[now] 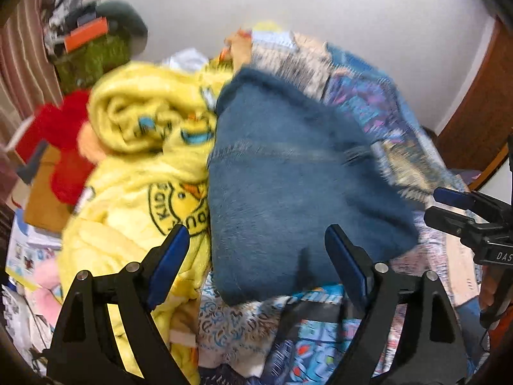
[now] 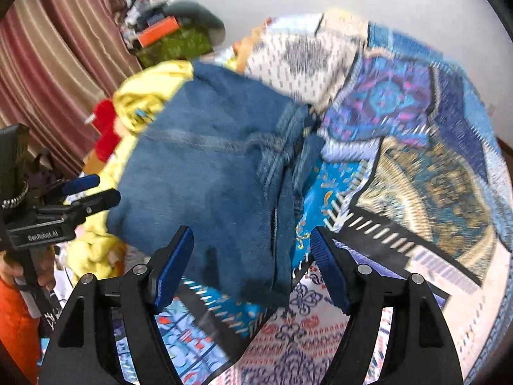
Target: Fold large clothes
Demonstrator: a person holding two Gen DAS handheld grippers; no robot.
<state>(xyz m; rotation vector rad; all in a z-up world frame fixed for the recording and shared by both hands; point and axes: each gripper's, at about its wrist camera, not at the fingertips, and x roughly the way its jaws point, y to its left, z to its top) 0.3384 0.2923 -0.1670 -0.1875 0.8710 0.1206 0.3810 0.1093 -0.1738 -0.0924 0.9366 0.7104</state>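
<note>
A pair of blue jeans (image 1: pixel 288 176) lies folded into a thick bundle on the patterned bedspread (image 1: pixel 243 327). In the right wrist view the jeans (image 2: pixel 211 176) show a stitched seam and a waistband fold at their right side. My left gripper (image 1: pixel 256 263) stands open just above the near edge of the jeans, with nothing between its blue pads. My right gripper (image 2: pixel 251 263) is open too, over the near right corner of the bundle, not touching it. Each gripper shows at the edge of the other's view: right gripper (image 1: pixel 449 207), left gripper (image 2: pixel 93 189).
A yellow printed fleece blanket (image 1: pixel 141 173) is heaped left of the jeans, with a red cloth (image 1: pixel 61 147) beyond it. A green basket (image 1: pixel 93 57) with clutter stands by the striped curtain (image 2: pixel 61 64). The patchwork bedspread (image 2: pixel 416 160) stretches to the right. A hand (image 2: pixel 19 272) holds the left gripper's handle.
</note>
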